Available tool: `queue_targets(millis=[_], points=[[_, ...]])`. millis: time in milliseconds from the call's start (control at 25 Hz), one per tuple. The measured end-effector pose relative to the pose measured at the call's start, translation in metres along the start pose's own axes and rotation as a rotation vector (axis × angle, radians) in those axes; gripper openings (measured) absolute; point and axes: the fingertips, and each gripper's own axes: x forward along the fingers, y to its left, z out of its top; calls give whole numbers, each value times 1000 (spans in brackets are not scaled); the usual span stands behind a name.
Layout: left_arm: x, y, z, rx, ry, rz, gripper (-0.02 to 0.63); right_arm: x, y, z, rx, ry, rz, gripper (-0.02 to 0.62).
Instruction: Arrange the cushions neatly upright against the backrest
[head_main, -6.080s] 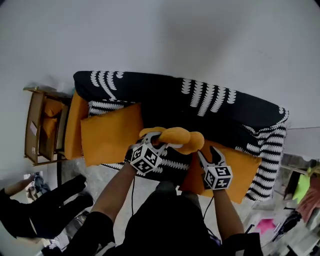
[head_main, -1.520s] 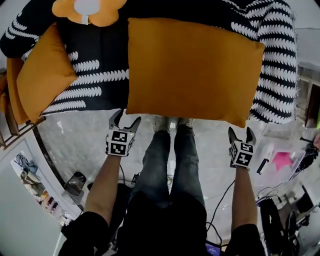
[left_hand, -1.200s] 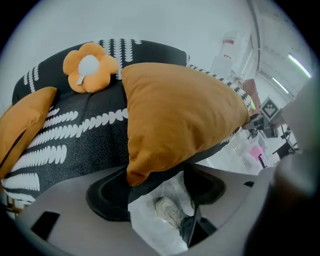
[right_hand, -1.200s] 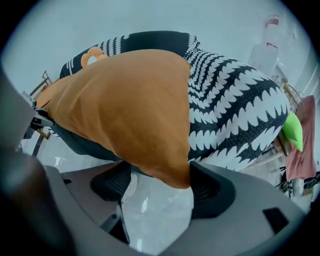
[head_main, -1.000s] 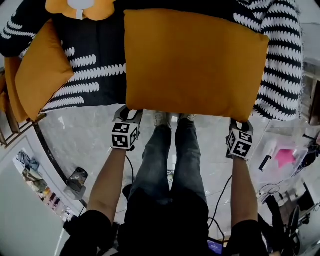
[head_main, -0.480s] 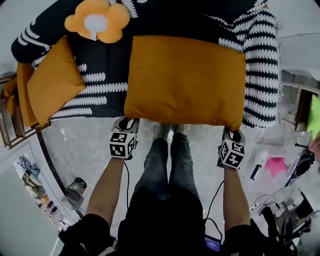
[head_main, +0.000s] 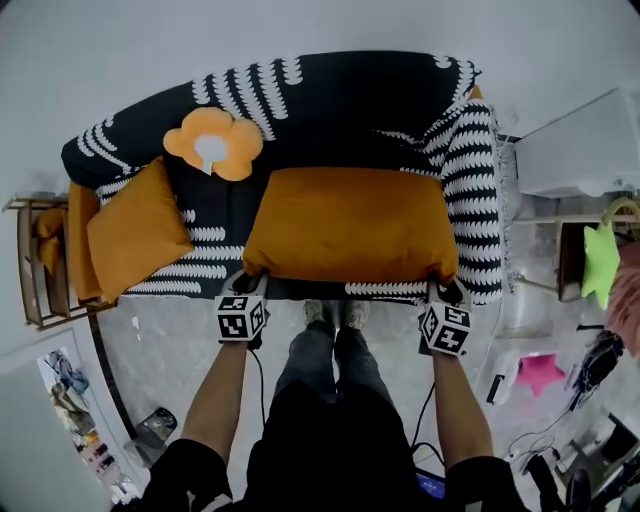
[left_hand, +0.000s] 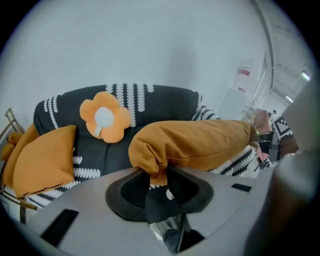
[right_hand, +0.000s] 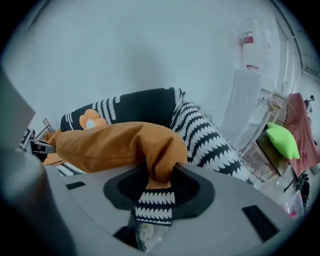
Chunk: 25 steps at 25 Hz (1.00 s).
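A large orange cushion (head_main: 350, 225) hangs level over the right half of the black-and-white sofa (head_main: 340, 100). My left gripper (head_main: 248, 285) is shut on its near left corner and my right gripper (head_main: 445, 292) on its near right corner. Both pairs of jaws have just been closing, with cushion fabric between them. In the left gripper view the bunched corner (left_hand: 150, 165) sits in the left gripper (left_hand: 157, 182). In the right gripper view the other corner (right_hand: 157, 160) sits in the right gripper (right_hand: 159, 182). A flower cushion (head_main: 213, 143) leans on the backrest. A smaller orange cushion (head_main: 135, 228) lies at the sofa's left end.
A wooden rack (head_main: 40, 265) stands left of the sofa. A white cabinet (head_main: 575, 145) and a green star-shaped thing (head_main: 598, 270) are at the right. My own legs and shoes (head_main: 330, 315) are right below the cushion's near edge, on a shiny floor with cables.
Both grippers reached the big cushion's near corners, closed on them and rose with it. The cushion has come up off the seat and more of the sofa and wall shows.
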Motion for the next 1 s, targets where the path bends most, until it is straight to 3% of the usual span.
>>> queue_targets(millis=[360, 680, 1000], points=[[12, 9, 112, 32, -164, -15, 121, 24, 1, 109, -26, -122, 1, 149], [33, 24, 204, 44, -293, -66, 126, 59, 2, 189, -17, -211, -61, 147], [68, 36, 278, 68, -350, -73, 127, 98, -2, 248, 13, -272, -101, 151]])
